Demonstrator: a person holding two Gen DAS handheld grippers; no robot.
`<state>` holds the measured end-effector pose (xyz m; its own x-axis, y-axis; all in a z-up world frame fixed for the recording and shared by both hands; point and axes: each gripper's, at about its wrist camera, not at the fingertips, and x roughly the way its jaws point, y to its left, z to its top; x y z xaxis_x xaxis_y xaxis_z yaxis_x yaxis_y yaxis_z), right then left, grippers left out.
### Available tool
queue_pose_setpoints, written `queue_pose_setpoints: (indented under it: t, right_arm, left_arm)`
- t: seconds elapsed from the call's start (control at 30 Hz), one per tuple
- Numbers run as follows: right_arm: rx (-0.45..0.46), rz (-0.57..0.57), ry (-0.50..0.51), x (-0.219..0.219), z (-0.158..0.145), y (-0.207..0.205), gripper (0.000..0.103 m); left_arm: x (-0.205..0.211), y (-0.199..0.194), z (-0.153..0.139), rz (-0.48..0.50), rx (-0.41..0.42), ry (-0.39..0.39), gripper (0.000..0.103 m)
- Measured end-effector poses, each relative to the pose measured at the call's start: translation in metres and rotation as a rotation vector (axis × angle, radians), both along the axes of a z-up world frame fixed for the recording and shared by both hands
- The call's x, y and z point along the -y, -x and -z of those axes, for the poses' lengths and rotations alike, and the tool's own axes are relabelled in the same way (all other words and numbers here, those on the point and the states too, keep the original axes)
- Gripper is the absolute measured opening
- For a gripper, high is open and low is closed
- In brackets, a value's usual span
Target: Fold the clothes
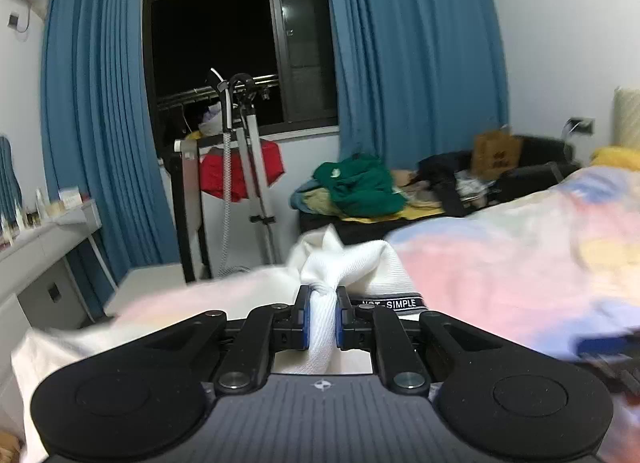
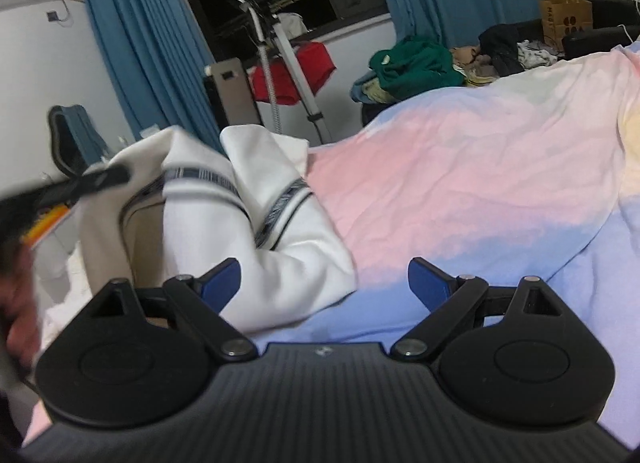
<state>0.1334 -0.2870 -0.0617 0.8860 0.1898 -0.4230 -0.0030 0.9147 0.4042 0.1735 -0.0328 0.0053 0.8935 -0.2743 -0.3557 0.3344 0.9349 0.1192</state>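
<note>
A white ribbed garment [image 1: 352, 263] with a black band reading "NOT SIMPLE" lies bunched on the pastel pink and blue bed sheet [image 1: 500, 263]. My left gripper [image 1: 322, 319] is shut on a fold of this garment. In the right wrist view the same white garment [image 2: 240, 223], with dark striped bands, lies crumpled at the left of the sheet [image 2: 460, 183]. My right gripper [image 2: 324, 281] is open and empty, its left pad beside the garment's lower edge. The left gripper shows blurred at the far left in the right wrist view [image 2: 92, 181].
A pile of clothes with a green top [image 1: 360, 183] lies on a dark sofa beyond the bed. A garment steamer stand [image 1: 248, 151] with a red cloth stands by the window. A white desk [image 1: 48, 231] runs along the left wall. A paper bag [image 1: 496, 151] sits behind.
</note>
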Motion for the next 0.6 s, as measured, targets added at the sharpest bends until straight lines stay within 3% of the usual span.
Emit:
queue_pose_setpoints:
  t: [0.17,0.27,0.37,0.47,0.6]
  right_arm:
    - [0.005,-0.017,-0.061,0.004,-0.006,0.015,0.091]
    - [0.008,-0.024,-0.111,0.006,-0.010,0.022,0.091]
    - [0.001,-0.042,-0.166,0.004,-0.014,0.025,0.082]
    - [-0.012,-0.056,-0.137,-0.005,-0.029,0.007,0.079]
    - [-0.033,-0.077,-0.046,-0.031,-0.053,-0.052,0.073]
  left_arm:
    - [-0.015,0.056,0.045,-0.033,-0.140,0.105,0.011]
    - [-0.019,0.059,0.064,-0.057,-0.235,0.116,0.011]
    - [-0.026,0.048,0.073,-0.048,-0.294,0.131,0.011]
    - [-0.040,0.036,0.081,-0.041,-0.322,0.211,0.011]
    - [-0.052,0.023,0.095,-0.030,-0.360,0.303,0.011]
